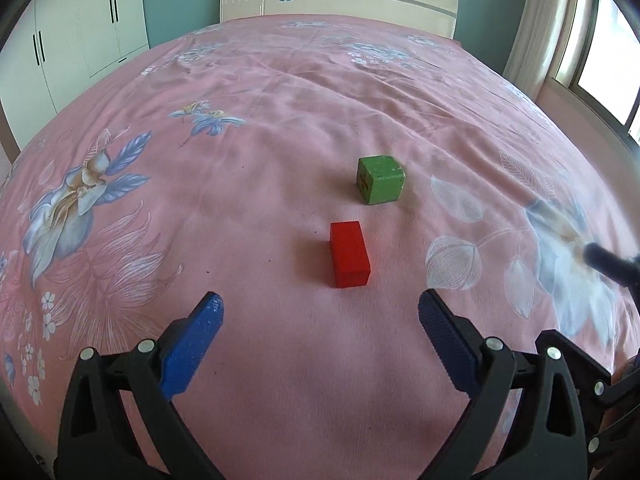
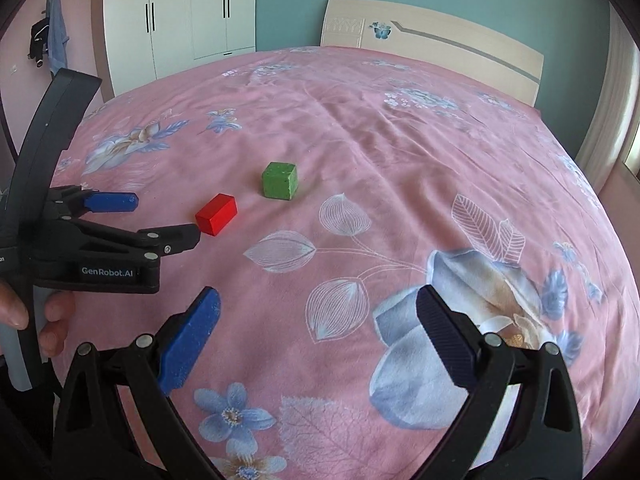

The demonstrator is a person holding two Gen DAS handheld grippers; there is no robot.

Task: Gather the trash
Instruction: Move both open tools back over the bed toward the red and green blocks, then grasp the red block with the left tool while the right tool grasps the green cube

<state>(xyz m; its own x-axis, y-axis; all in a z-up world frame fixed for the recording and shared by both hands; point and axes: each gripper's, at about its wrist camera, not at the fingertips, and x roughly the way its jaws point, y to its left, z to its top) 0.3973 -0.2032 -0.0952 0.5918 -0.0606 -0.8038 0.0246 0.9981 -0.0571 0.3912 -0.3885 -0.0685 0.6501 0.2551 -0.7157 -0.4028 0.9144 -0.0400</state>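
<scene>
A red block [image 1: 349, 254] lies on the pink flowered bedspread [image 1: 260, 120], just ahead of my left gripper [image 1: 320, 312], which is open and empty. A green cube [image 1: 380, 179] sits a little beyond the red block. In the right wrist view the red block [image 2: 216, 214] and green cube [image 2: 280, 181] lie left of centre, and the left gripper [image 2: 166, 218] reaches in from the left with its fingertips beside the red block. My right gripper [image 2: 318, 310] is open and empty over the flower print, well to the right of both blocks.
A pale wooden headboard [image 1: 340, 0] stands at the far end of the bed. White wardrobes [image 2: 180, 12] line the left wall. A window with curtains [image 1: 560, 40] is on the right. Part of the right gripper [image 1: 612, 262] shows at the left wrist view's right edge.
</scene>
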